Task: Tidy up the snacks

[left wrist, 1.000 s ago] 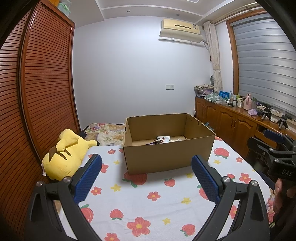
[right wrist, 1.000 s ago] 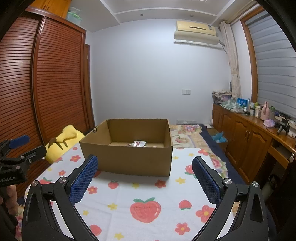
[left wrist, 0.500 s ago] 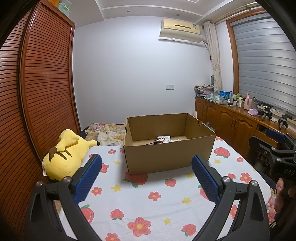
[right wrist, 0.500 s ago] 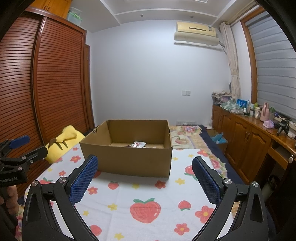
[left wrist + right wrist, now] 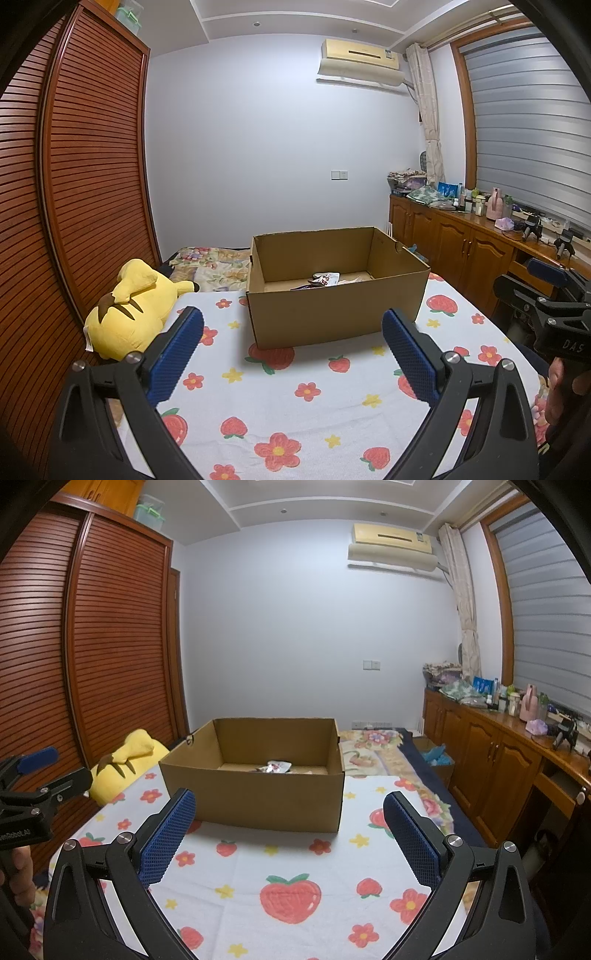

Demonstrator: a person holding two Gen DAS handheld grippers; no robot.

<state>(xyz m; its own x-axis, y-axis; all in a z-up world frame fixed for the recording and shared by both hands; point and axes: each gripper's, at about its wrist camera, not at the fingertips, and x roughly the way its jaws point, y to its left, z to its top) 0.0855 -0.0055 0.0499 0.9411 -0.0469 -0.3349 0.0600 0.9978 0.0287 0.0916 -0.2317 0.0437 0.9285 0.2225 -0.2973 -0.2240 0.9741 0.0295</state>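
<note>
Plush toy point(image 5: 127, 308): yellow, lying at the left edge of the bed, well left of the box.
Left gripper point(image 5: 291, 352): hovers above the cloth, its 2 blue pads spread wide with nothing between them.
Bed cloth point(image 5: 314, 406): white, printed with strawberries and flowers.
Cardboard box point(image 5: 334, 310): open-topped, resting on the cloth ahead of both grippers.
Snack packets point(image 5: 325, 279): lying on the box floor near its middle; their number is hard to tell.
Right gripper point(image 5: 288, 830): held over the cloth, released, 2 pads wide apart and empty.
Wooden sideboard point(image 5: 491, 753): along the right wall, bottles and clutter on top.
</note>
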